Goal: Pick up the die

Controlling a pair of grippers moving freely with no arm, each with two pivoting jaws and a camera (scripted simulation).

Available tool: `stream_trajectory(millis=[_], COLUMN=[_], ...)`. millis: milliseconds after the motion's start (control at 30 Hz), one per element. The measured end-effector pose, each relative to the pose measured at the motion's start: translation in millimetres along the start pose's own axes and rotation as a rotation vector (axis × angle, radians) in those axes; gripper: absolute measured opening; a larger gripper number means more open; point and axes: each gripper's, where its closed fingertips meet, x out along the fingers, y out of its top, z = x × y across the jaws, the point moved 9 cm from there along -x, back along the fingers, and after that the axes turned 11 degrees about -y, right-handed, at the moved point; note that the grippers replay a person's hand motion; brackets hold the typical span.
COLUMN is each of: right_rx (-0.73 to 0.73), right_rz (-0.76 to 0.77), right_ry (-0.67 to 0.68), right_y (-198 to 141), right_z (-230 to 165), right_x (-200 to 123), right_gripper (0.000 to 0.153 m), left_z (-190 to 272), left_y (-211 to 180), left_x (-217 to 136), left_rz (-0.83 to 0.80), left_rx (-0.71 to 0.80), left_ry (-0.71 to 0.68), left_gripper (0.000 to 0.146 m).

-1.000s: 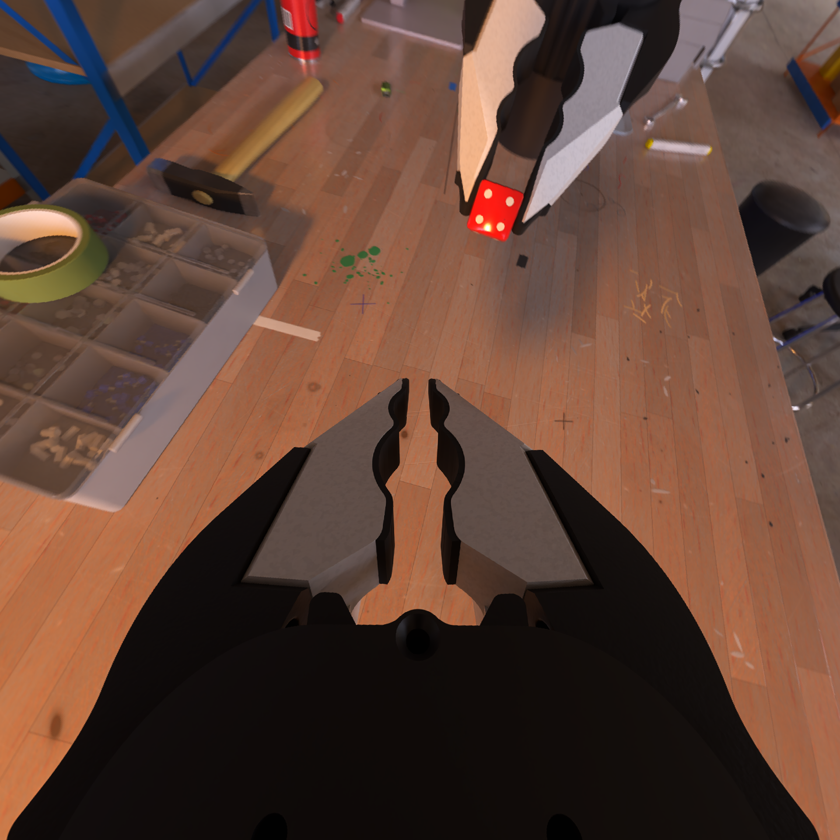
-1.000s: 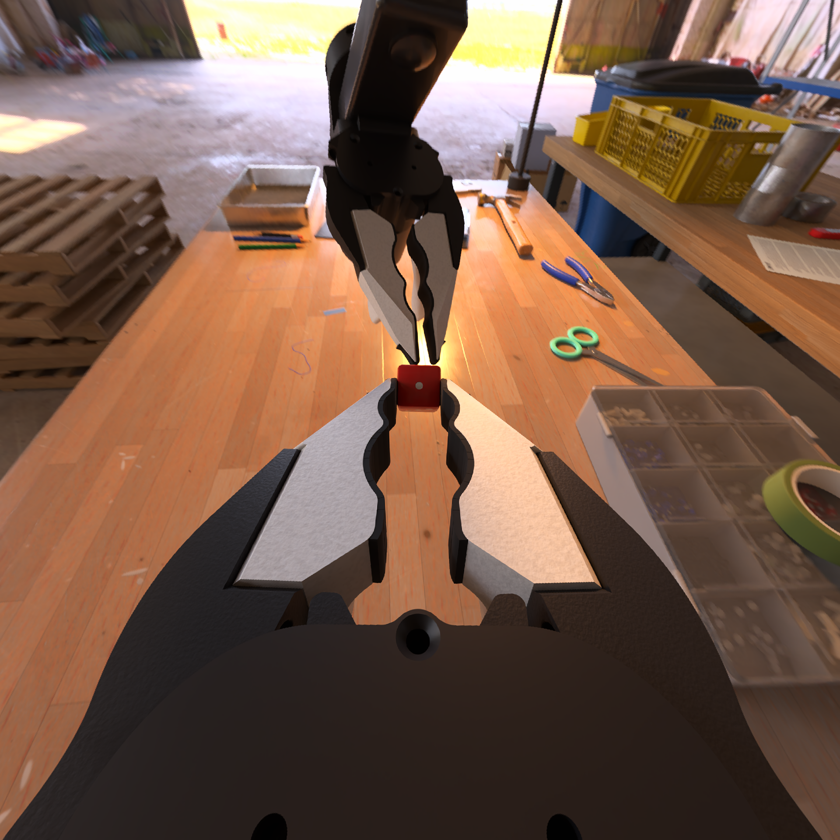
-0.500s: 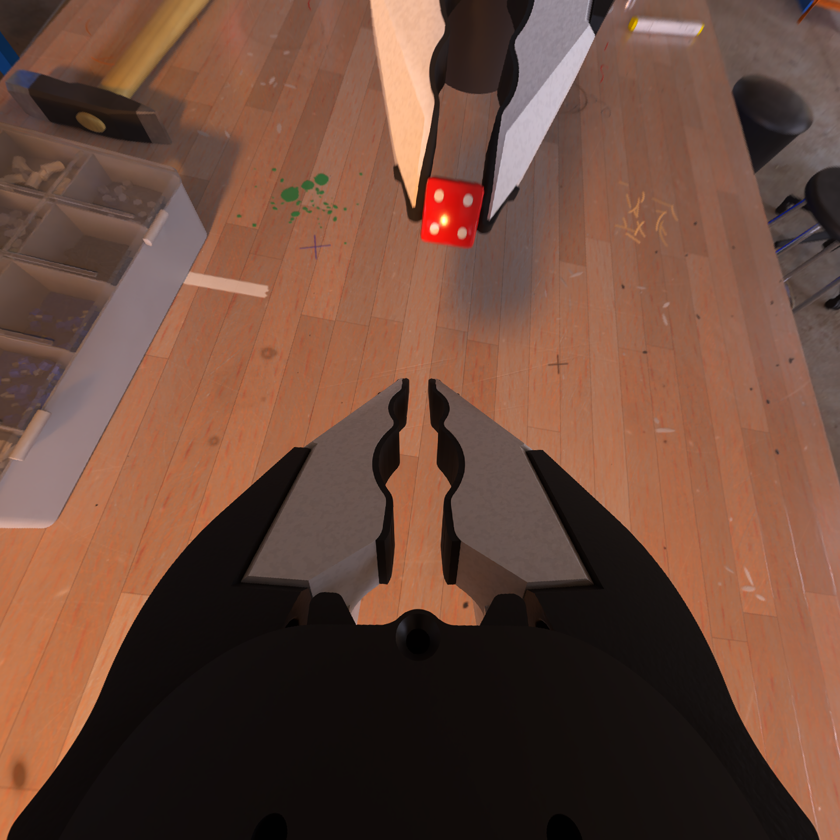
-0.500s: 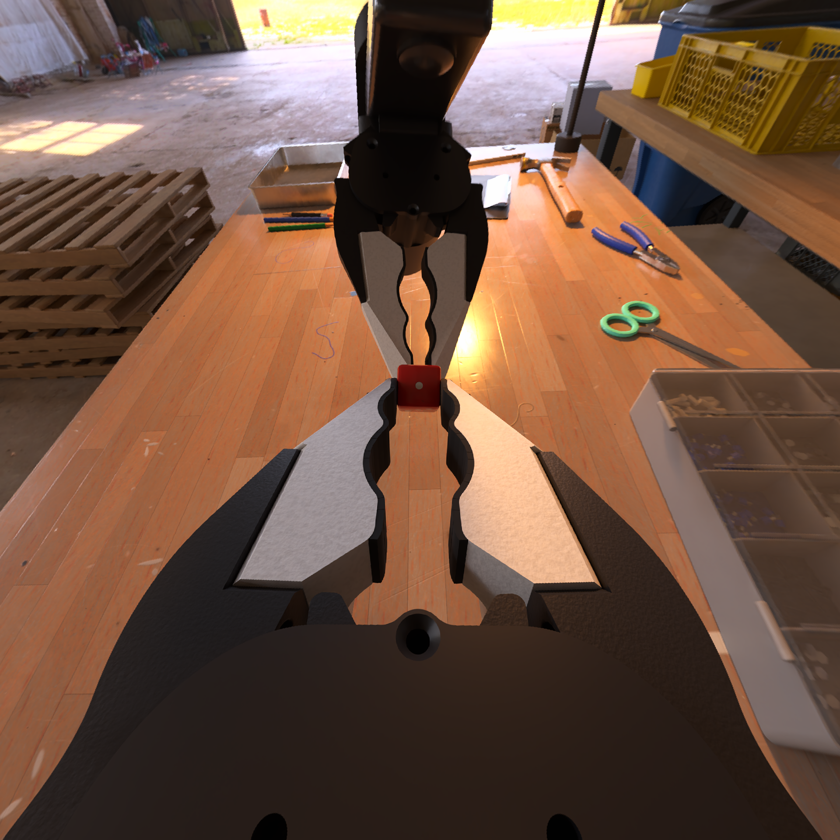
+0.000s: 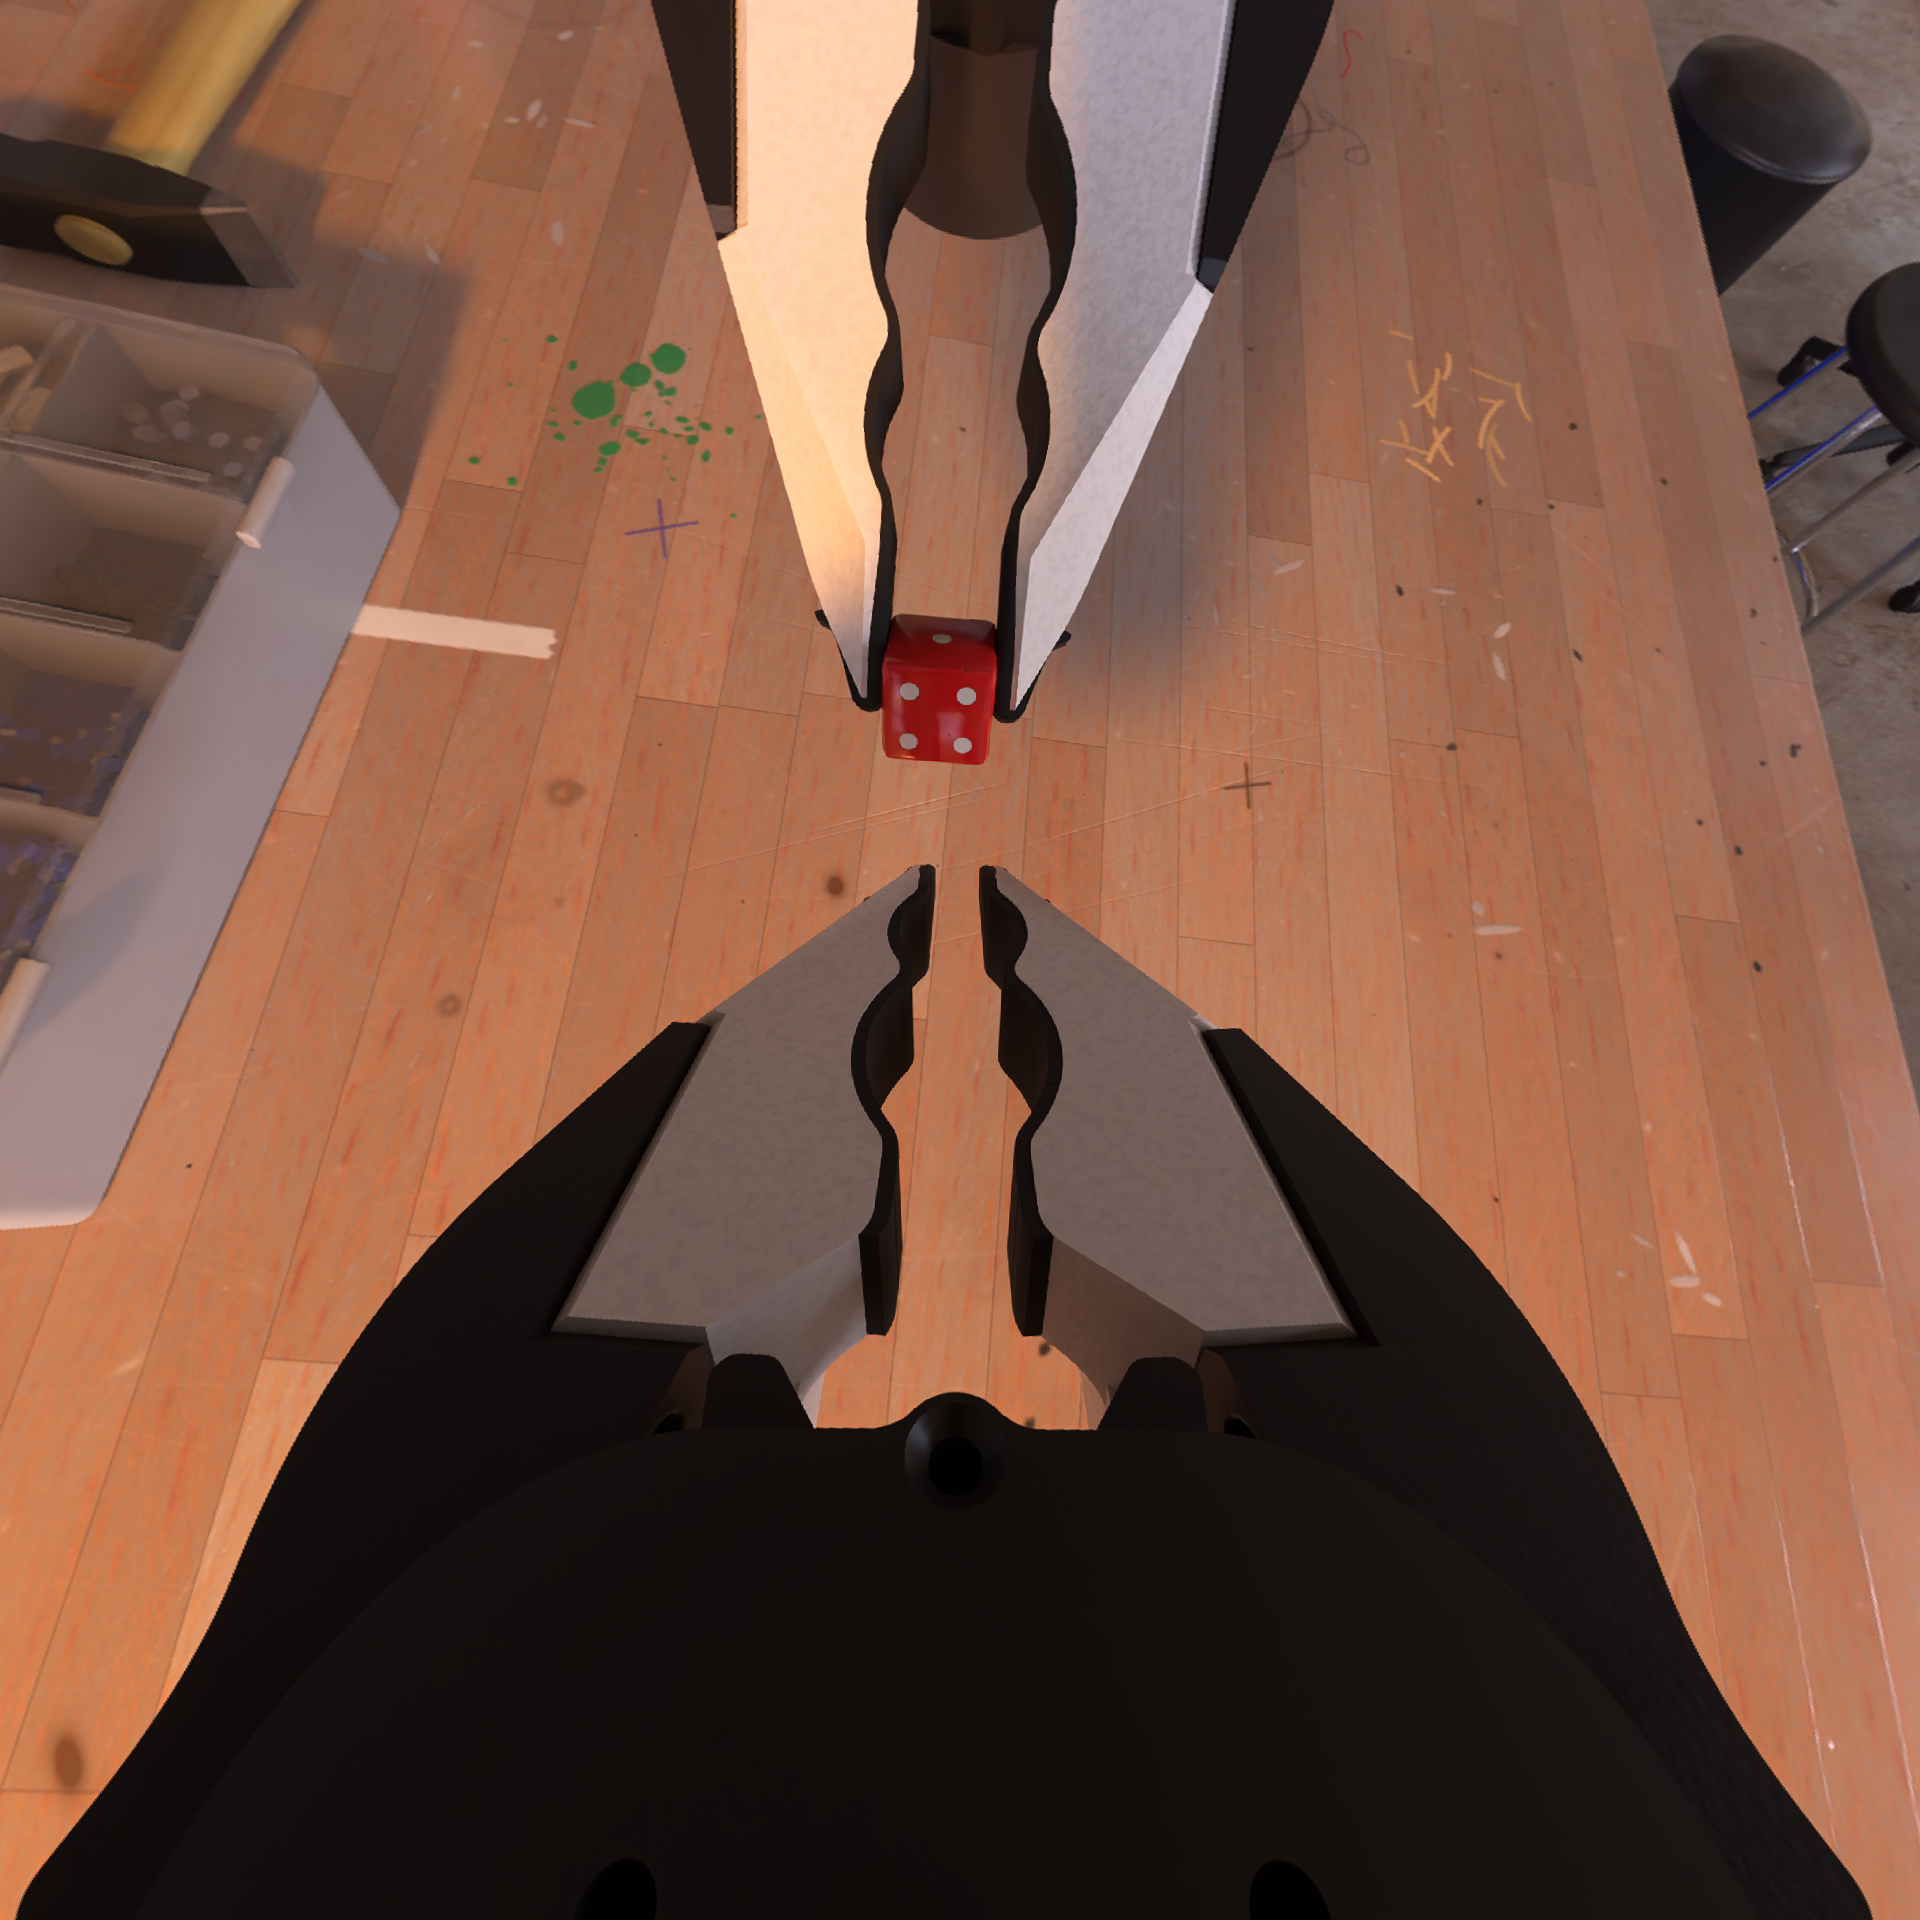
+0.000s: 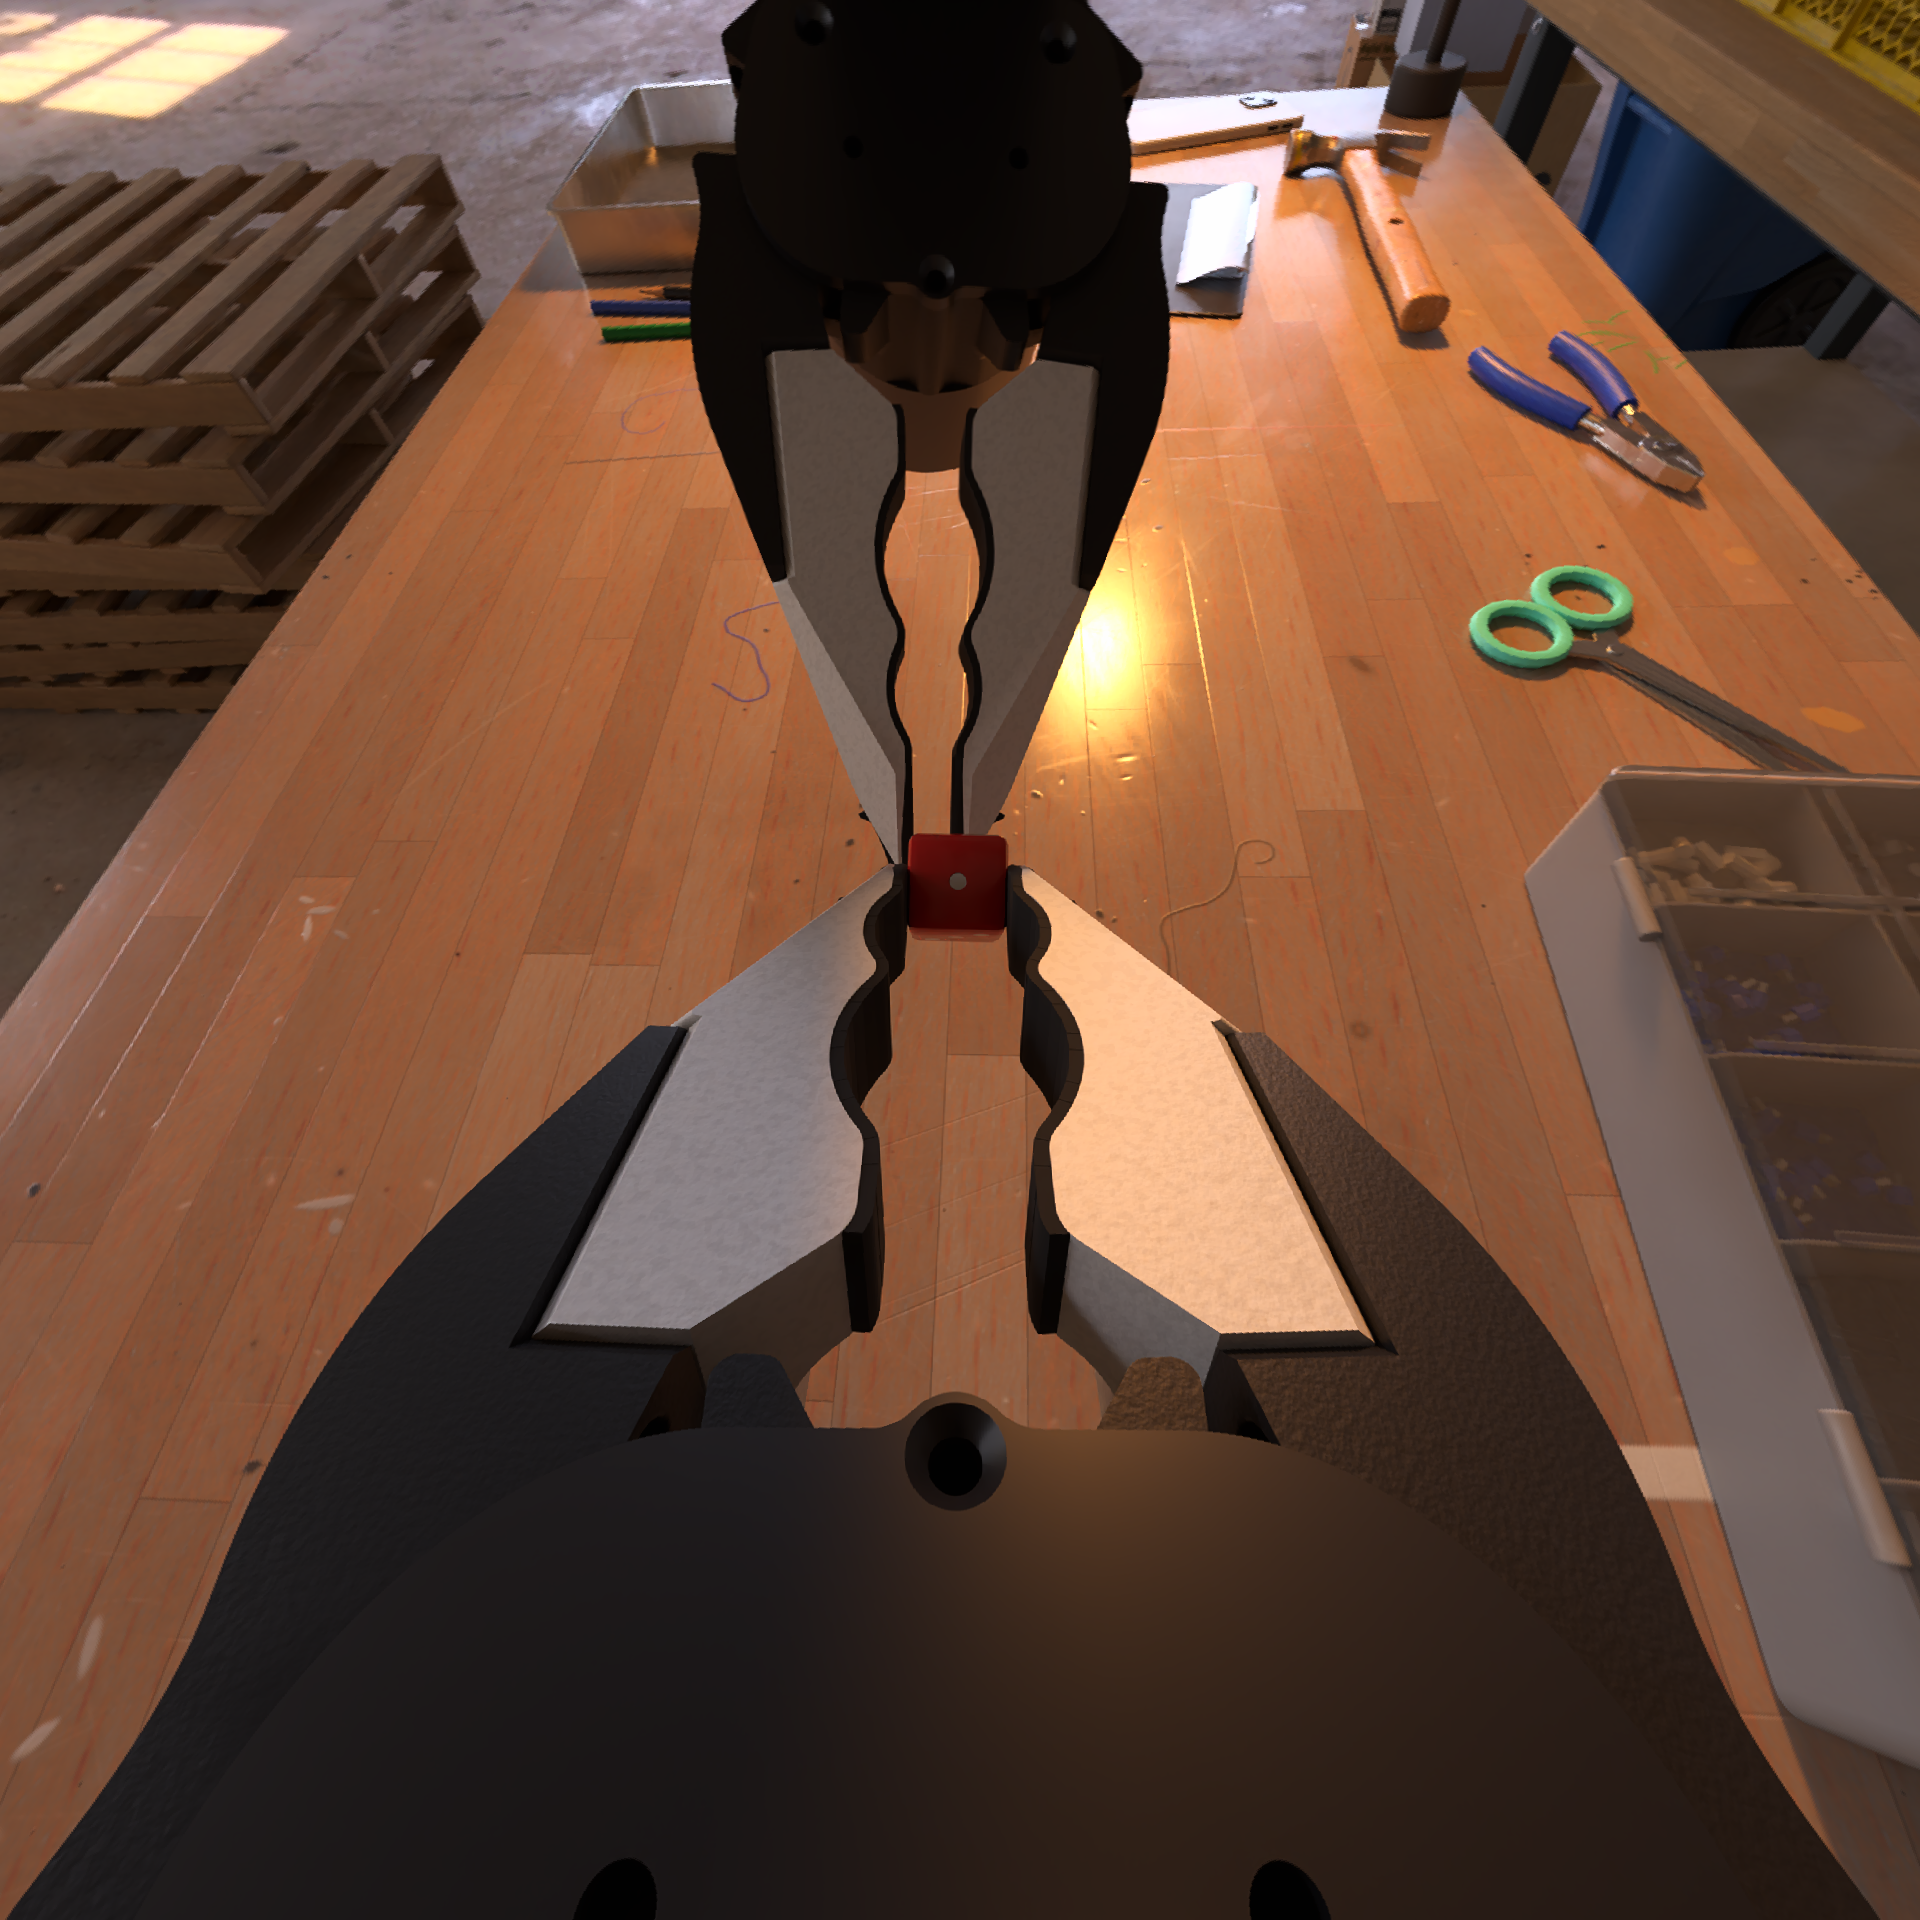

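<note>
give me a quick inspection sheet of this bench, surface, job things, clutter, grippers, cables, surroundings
surface: wooden plank bench, scratched, with green paint spatter and pen marks.
job's things: red die clamped at the tips of the right gripper, apparently off the bench.
clutter: compartment box of small parts, hammer, blue-handled pliers, green-handled scissors, metal tray, markers, second hammer.
grippers: right gripper's jaws shut on the die; left gripper facing it, jaws nearly closed, holding nothing.
cables: nothing seen.
surroundings: stacked pallets, black stools, concrete floor.
</note>
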Motion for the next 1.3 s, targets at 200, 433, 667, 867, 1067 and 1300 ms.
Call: stream_trajectory(millis=[200,433,667,867,1067,1300], right_rx=[-0.041,-0.1,-0.107,-0.011,0.142,0.389], right_rz=[-0.035,-0.044,0.083,-0.024,-0.102,-0.056], right_ry=[0.025,0.108,0.243,0.049,-0.103,-0.175], right_y=[-1,-1,7,20,22,19], right_z=[-5,-16,-25,-18,-5,14], right_x=[2,4,-1,-10,-12,-9], right_gripper=[0.018,0.018,0.018,0.018,0.018,0.018], left_z=[3,10,19,7,-4,-13], left_y=[-3,-6,-5,-1,2,6], left_x=[1,4,-2,-7,-4,-7], left_rz=[-0.022,-0.037,0.07,0.176,0.185,0.197], left_rx=[0.0,0.029,0.097,0.091,0.091,0.059], left_ry=[-0.049,-0.168,-0.335,-0.199,0.005,0.208], left_gripper=[0.008,0.008,0.008,0.008,0.008,0.008])
